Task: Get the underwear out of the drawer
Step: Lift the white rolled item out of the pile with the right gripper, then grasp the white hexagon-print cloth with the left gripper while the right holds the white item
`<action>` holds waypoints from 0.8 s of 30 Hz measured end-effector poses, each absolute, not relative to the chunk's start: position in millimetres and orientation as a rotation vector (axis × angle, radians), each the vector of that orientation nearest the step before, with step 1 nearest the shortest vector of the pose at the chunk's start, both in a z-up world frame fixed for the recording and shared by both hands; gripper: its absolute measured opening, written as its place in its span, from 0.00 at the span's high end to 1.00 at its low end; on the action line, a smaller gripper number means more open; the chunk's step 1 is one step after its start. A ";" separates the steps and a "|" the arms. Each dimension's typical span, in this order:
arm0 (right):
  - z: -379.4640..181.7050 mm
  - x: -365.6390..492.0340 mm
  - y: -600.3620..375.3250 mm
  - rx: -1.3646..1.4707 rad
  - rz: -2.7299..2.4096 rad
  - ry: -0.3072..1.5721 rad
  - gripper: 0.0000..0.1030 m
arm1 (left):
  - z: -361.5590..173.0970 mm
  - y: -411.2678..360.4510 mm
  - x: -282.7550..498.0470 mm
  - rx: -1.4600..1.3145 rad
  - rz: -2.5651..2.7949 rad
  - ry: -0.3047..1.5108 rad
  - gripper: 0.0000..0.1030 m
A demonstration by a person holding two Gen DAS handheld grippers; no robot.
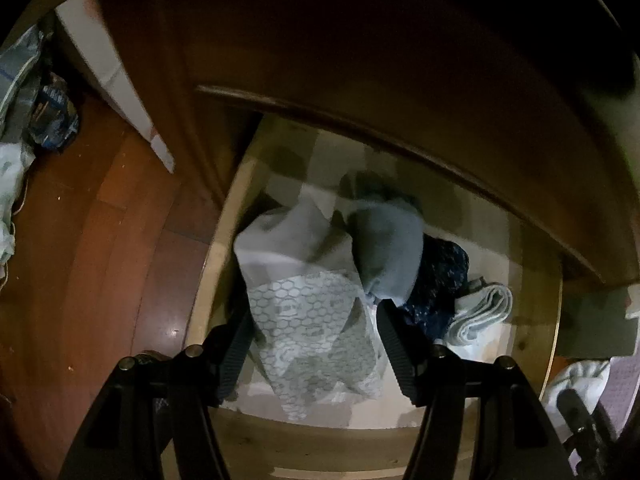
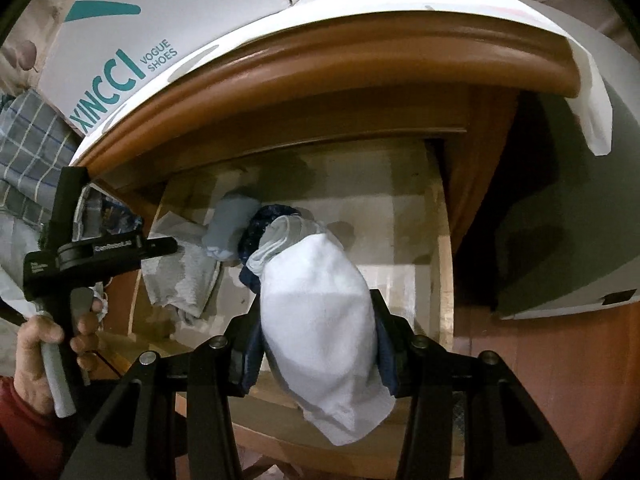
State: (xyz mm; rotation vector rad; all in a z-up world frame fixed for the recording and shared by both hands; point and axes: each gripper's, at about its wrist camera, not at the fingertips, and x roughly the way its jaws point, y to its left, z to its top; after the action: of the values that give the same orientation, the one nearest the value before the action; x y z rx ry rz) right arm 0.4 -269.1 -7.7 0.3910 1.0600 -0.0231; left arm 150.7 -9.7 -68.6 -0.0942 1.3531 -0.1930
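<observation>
The wooden drawer stands pulled out, with several pieces of underwear in it. My left gripper points down into it. Grey underwear with a honeycomb print fills the gap between its pads and touches both. Behind lie a blue-grey piece, a dark blue patterned piece and a white folded piece. My right gripper is shut on a white underwear bundle, held above the drawer. The blue-grey piece and the grey printed underwear lie beyond it.
A hand holds the left gripper's handle at the left. A white shoe box sits on the dresser top, which overhangs the drawer. On the wooden floor are a white box and plastic bags.
</observation>
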 end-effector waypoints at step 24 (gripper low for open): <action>-16.1 3.1 -265.7 0.419 0.018 1.105 0.57 | -105.8 1.9 149.0 -0.341 -0.050 1.443 0.43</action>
State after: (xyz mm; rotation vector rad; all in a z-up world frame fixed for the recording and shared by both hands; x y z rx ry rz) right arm 3.1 -265.7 -16.1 0.4188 1.1053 0.0177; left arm 149.0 1.9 -105.8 -0.3406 1.4425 -0.0496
